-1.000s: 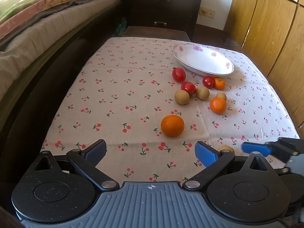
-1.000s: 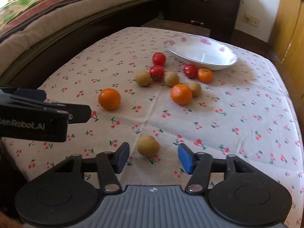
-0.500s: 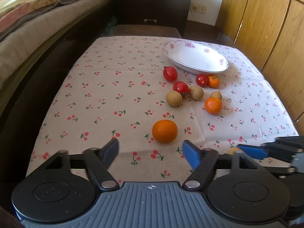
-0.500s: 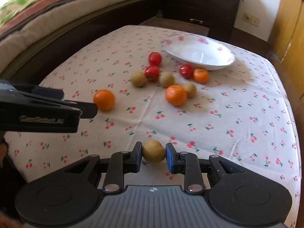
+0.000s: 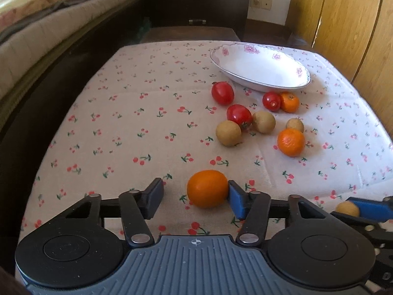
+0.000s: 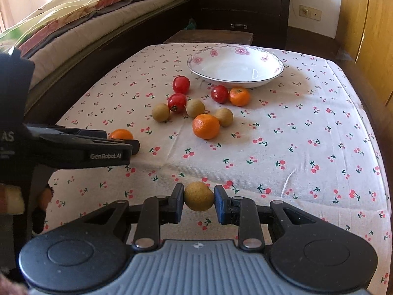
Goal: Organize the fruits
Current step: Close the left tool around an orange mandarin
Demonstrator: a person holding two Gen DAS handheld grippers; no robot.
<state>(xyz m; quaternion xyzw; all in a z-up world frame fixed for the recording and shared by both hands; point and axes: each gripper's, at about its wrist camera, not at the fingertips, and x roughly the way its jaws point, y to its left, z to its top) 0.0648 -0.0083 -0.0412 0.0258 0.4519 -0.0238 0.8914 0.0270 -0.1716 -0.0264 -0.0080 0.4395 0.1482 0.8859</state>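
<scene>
I see the bowl (image 6: 235, 67) empty at the counter's (image 6: 307, 147) far end, fruit scattered before it. My right tongs (image 6: 199, 200) clamp a longan (image 6: 198, 196); my left tongs (image 5: 196, 198), closing, half-open, straddle an orange (image 5: 207, 188), 1 pad touching.

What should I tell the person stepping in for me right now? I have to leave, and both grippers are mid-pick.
Right gripper: shut on a brown fruit.
Left gripper: jaws have just been closing around the near orange; the right pad touches it, the left pad is still clear, so no grip yet.
Bowl: empty, at the far end of the tablecloth.
Loose in front of the bowl: three tomatoes, three brown fruits, two oranges.
Done: nothing in the bowl yet.
Left: finish the left grasp, carry both fruits to the bowl, then collect the rest.
</scene>
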